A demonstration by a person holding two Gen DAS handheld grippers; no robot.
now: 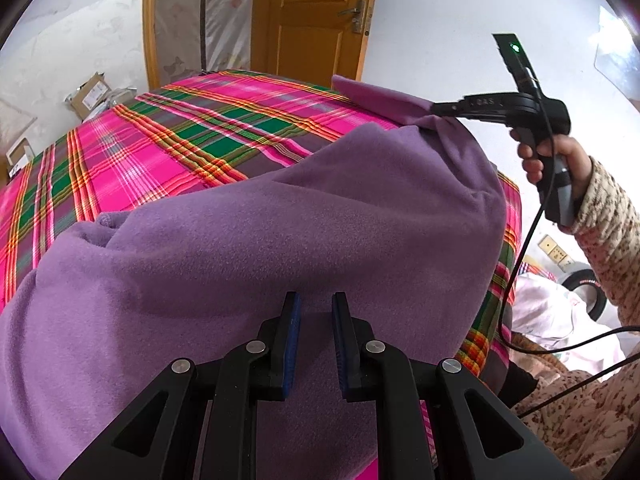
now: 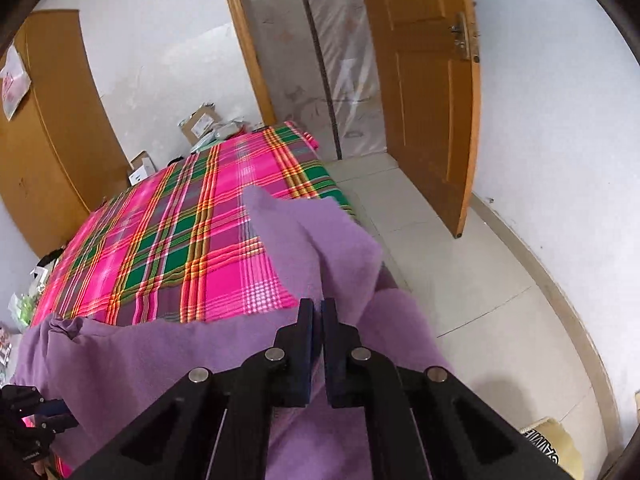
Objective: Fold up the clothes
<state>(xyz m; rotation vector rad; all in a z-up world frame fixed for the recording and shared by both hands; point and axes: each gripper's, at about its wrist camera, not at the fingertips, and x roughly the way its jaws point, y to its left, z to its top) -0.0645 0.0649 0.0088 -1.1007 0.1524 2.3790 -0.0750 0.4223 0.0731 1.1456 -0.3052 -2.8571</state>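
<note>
Your left tool [image 1: 316,304] sat nearest the lens, jaws only partly apart, blue pads pinching a ridge of the purple fleece garment [image 1: 280,220] between them. The fleece was bunched up in a big mound on the bed [image 1: 168,136], covering its near side, over the pink-and-green plaid sheet. Your right tool [image 2: 317,308] had its jaws pressed nearly together on a far edge of the same garment, with a flap of fleece standing up just beyond the fingertips; the left view showed that tool [image 1: 436,110] gripping the cloth's upper right corner, lifted off the bed. Your right hand [image 1: 556,160] wrapped the handle, patterned sleeve [image 1: 608,216] behind it, black cable hanging below. Beyond the bed: cardboard boxes [image 2: 200,122] on the floor, a wooden wardrobe [image 2: 52,120] at left, an open wooden door [image 2: 424,80], white walls.
</note>
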